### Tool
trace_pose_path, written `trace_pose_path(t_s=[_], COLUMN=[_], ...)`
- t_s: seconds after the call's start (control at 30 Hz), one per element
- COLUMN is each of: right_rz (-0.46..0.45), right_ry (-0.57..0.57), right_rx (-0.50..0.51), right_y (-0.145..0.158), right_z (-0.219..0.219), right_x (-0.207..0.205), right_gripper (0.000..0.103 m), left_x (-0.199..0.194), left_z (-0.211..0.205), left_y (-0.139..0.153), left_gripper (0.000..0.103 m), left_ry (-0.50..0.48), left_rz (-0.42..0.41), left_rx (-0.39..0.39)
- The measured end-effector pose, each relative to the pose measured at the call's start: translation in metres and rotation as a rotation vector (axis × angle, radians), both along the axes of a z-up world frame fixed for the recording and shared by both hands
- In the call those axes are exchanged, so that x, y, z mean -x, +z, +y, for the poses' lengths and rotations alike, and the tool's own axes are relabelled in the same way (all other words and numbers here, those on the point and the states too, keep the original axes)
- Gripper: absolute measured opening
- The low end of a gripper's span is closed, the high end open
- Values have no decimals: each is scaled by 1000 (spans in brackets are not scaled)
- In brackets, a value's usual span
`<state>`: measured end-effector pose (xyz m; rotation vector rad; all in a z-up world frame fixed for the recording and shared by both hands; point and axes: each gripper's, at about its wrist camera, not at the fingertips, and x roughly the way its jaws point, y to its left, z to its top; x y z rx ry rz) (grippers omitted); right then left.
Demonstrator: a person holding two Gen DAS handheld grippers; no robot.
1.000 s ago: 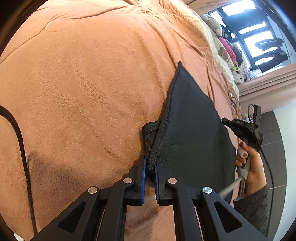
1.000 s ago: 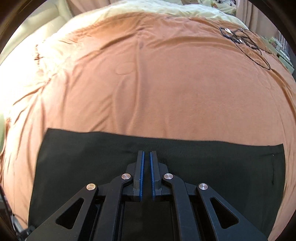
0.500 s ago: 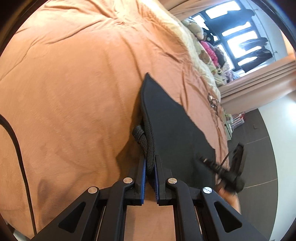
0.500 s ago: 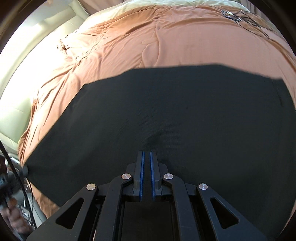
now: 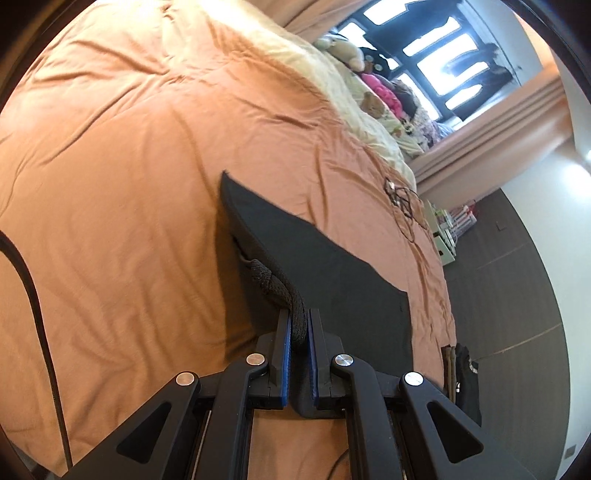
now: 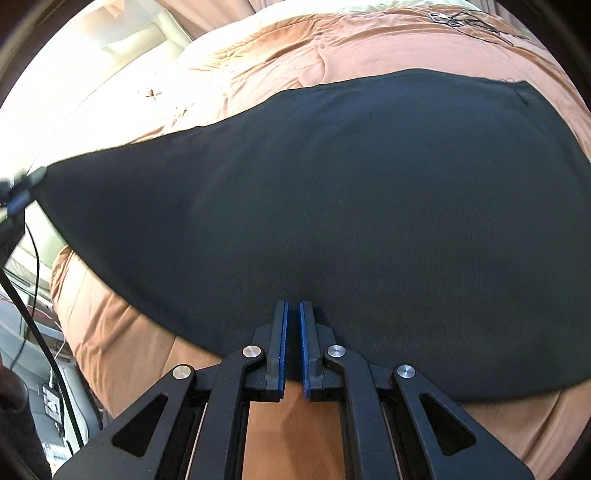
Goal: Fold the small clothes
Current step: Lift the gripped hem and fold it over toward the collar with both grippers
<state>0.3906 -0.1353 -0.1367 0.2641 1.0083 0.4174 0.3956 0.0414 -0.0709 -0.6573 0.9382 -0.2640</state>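
From my left wrist camera, a black cable (image 5: pixel 26 280) runs down the far left over the orange duvet (image 5: pixel 110 184) that covers the bed. Moving right, the black garment (image 5: pixel 332 273) stretches as a taut sheet, raised off the duvet along its near edge and reaching away toward the bed's far side. My left gripper (image 5: pixel 298 325) has its jaws clenched on a thick bunched roll of that garment's edge, the fabric squeezed between the blue pads (image 5: pixel 283 347). Further right, a cream blanket (image 5: pixel 332 74) lies beyond the duvet, with stuffed toys (image 5: pixel 373 99) piled near the window (image 5: pixel 436 59), a tangle of thin dark cord (image 5: pixel 402 199) on the duvet, and dark flooring (image 5: pixel 517 302) at the right.

In my right wrist camera, at the far left edge, a blurred dark tool tip (image 6: pixel 22 184) meets the garment's (image 6: pixel 332 206) left corner. The garment spreads wide across the middle of the view, lifted above the duvet (image 6: pixel 129 350) on the left side and lying nearer it toward the right. My right gripper (image 6: pixel 291 321) sits at the near edge of the cloth, jaws nearly together with a narrow gap; I cannot tell whether fabric is pinched between them. At the upper right, the dark cord (image 6: pixel 465 22) rests on the duvet.
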Motion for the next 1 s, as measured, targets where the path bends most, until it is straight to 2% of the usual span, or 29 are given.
trace_pose_path(t_s=[0.43,0.8,1.0], right_rz=[-1,5,-8], right_ry=[-66,-78,-72], right_rx=[-158,-252,-260], right_y=[-10,-17,-2], right_z=[-36,-65,-89], right_x=[25,34,46], right_gripper=[3,0,0], left_x=[-19,-17,-14], left_z=[-95,-183,-222], left_y=[60,72,70], left_gripper=[7,7,7], left_ry=[-163,-333,-402], left_rz=[-102,-120,-104], left_rx=[-61,-124,-151])
